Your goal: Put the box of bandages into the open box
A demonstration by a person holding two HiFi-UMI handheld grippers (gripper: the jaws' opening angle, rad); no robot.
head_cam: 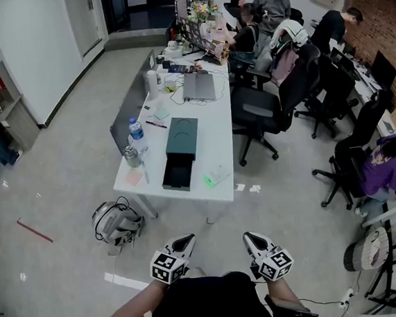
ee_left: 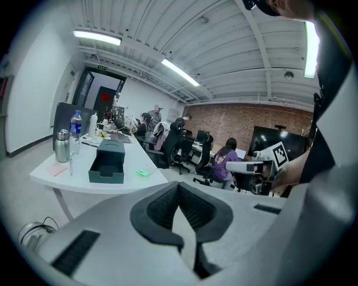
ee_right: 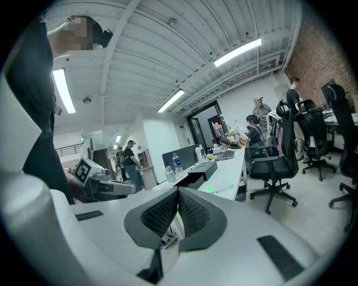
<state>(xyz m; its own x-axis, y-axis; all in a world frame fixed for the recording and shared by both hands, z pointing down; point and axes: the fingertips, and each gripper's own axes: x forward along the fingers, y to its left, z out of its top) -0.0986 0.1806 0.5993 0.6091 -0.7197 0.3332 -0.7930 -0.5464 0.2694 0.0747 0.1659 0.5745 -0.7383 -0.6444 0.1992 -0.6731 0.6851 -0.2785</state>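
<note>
The left gripper (ee_left: 179,189) and right gripper (ee_right: 178,192), jaws together on nothing, hang well short of the long white table (head_cam: 218,135), where the small pale, green-marked box of bandages (head_cam: 214,178), lying just beside the open dark-green drawer box (head_cam: 181,154), looks light and crushable, best pinched gently across its narrow sides.

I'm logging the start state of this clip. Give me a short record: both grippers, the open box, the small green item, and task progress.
left gripper: shut, empty, held short of the table
right gripper: shut, empty, beside the left one
open box: dark green, on the white table, open end facing the person
small green item: on the table right of the box, apart from it; probably the bandage box
task: not yet begun
</note>
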